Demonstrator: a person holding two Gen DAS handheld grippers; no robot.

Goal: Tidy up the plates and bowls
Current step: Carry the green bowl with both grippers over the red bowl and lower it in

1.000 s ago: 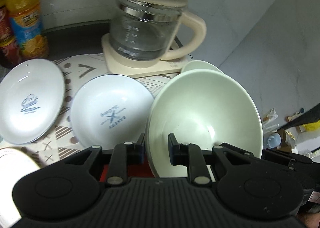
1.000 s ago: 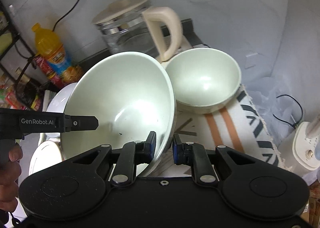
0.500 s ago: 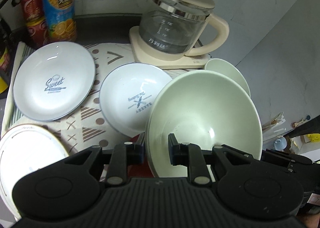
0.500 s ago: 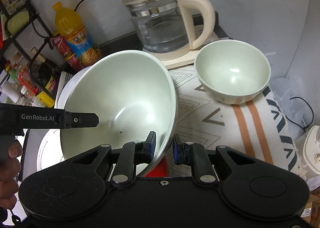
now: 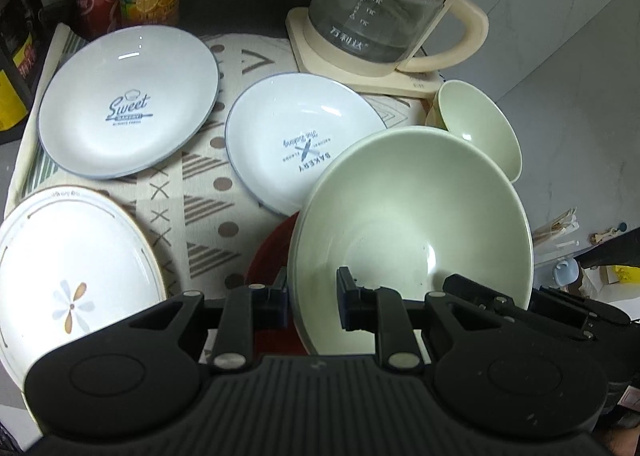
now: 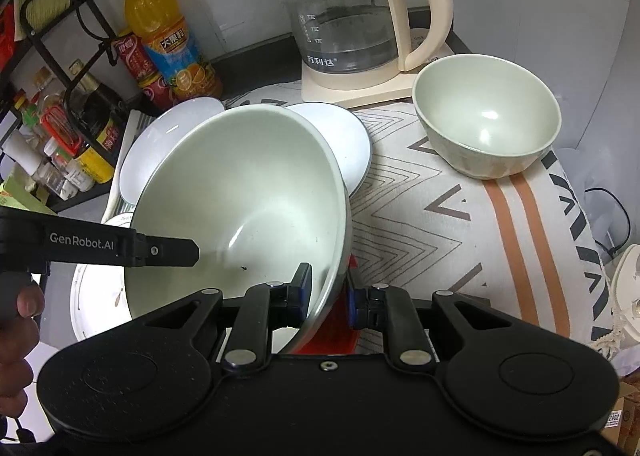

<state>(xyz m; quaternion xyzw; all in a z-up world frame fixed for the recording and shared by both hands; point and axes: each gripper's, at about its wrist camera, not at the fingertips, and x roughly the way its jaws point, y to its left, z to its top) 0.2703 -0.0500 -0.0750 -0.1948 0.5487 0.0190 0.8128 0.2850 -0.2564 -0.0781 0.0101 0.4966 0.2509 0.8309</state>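
Both grippers hold one large pale green bowl (image 5: 412, 224) by its rim, above the table. My left gripper (image 5: 311, 298) is shut on its left rim. My right gripper (image 6: 329, 294) is shut on its right rim; the bowl (image 6: 244, 208) shows tilted there. A smaller green bowl (image 6: 486, 116) stands on the patterned cloth at the right, also in the left wrist view (image 5: 478, 128). Two white plates with blue print (image 5: 128, 100) (image 5: 300, 140) and a white flower plate (image 5: 68, 268) lie on the cloth. A red plate (image 5: 272, 244) lies under the held bowl.
A glass kettle (image 6: 352, 20) on its cream base stands at the back by the wall. An orange drink bottle (image 6: 168, 40) and red cans (image 6: 140, 68) stand at the back left beside a rack of bottles (image 6: 60, 128). The cloth's right side (image 6: 460, 228) drops off at the table edge.
Both grippers have pulled back and up with the large bowl. More of the table shows: the flower plate and red plate have come into view.
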